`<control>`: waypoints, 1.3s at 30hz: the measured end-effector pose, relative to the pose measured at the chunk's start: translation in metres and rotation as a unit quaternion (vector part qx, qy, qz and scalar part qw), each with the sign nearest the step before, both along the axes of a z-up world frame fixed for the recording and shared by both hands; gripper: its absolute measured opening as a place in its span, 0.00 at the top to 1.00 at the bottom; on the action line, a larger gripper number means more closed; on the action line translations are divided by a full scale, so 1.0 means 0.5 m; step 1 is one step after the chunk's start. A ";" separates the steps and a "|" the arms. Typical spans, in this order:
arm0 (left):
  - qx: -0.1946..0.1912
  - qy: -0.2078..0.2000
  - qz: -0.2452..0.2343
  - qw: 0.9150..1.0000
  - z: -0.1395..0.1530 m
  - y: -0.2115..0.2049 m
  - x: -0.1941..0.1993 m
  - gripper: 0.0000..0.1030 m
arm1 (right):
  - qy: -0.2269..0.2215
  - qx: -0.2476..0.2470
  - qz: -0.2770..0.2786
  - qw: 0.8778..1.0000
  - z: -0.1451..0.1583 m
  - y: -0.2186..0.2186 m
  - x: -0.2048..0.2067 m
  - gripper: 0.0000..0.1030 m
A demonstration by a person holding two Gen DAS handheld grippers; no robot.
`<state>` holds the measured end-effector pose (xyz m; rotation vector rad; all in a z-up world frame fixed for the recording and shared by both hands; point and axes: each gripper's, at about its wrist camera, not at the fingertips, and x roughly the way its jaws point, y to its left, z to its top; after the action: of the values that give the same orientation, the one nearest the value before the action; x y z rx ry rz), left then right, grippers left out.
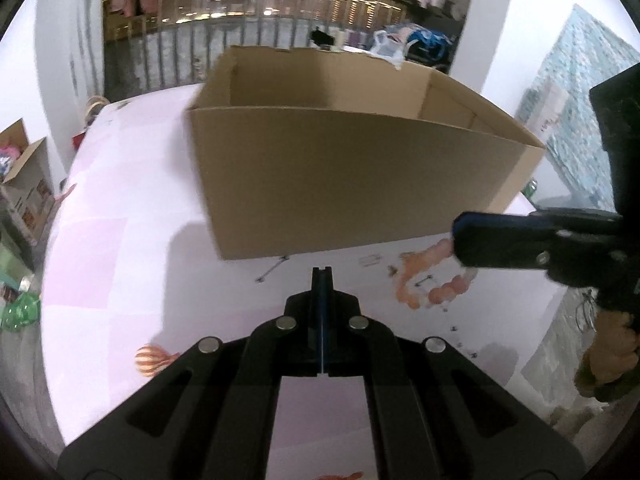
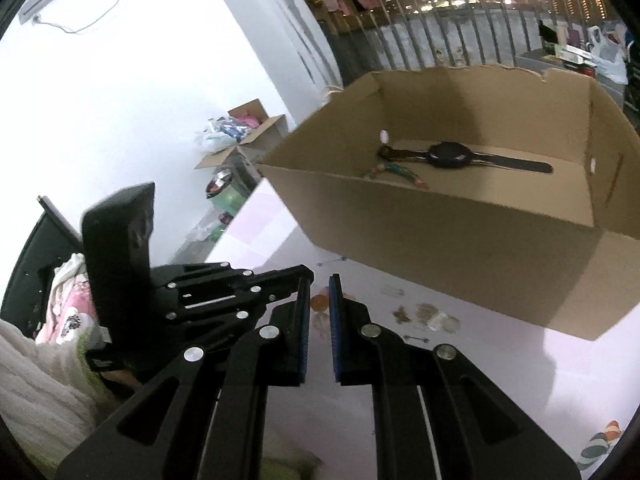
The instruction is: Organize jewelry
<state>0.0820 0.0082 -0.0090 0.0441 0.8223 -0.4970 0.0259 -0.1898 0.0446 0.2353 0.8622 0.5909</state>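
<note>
The left claw (image 1: 321, 276) has its fingers pressed together with nothing between them, hovering low over the pale desk (image 1: 120, 208) and pointing down at a slant toward the near wall of a cardboard box (image 1: 340, 176). The right claw (image 2: 320, 292) shows a narrow gap between its blue pads; in the left view an orange bead bracelet (image 1: 424, 284) seems to hang from its tip, lifted partly off the desk, though blur makes the grip uncertain. From the right wrist view, the claw also tilts downward, with the left tool just beside it on the left, the two nearly side by side. Beyond the claws, loose small pieces lie on the desk near the box's front: a thin pin (image 1: 273, 270), a few clear beads (image 2: 438, 320) and tiny studs (image 1: 456, 330). The box stands open at the top; inside on its floor lie a black watch (image 2: 448, 156) and a coloured strand (image 2: 396, 172) just beside it. To do this step well, the right claw likely needs to rise clear of the box's near rim before moving over it, keeping the bracelet from snagging on the edge, then let go low inside so the beads do not bounce. The left claw is best kept out of the path.
</note>
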 end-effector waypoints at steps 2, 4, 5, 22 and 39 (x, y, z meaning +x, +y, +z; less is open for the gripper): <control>-0.001 0.000 0.015 1.000 -0.003 0.021 -0.001 1.00 | 0.003 0.007 0.008 1.000 0.004 0.014 0.004 0.91; -0.003 -0.001 0.029 1.000 -0.006 0.042 -0.002 1.00 | 0.009 0.013 0.018 1.000 0.004 0.034 0.012 0.91; -0.003 -0.002 0.037 0.999 -0.007 0.054 -0.002 1.00 | 0.012 0.013 0.022 1.000 0.001 0.046 0.017 0.91; -0.006 -0.017 0.021 1.000 -0.030 0.113 -0.019 1.00 | 0.113 -0.047 -0.035 0.992 -0.107 0.044 0.014 0.90; 0.030 -0.030 -0.076 0.996 -0.040 0.036 -0.032 1.00 | 0.115 -0.028 -0.069 0.991 -0.134 0.035 -0.001 0.90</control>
<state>0.0663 0.0262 -0.0289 0.1774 0.7777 -0.6113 0.0253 -0.1725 -0.0224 0.3138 1.0752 0.4138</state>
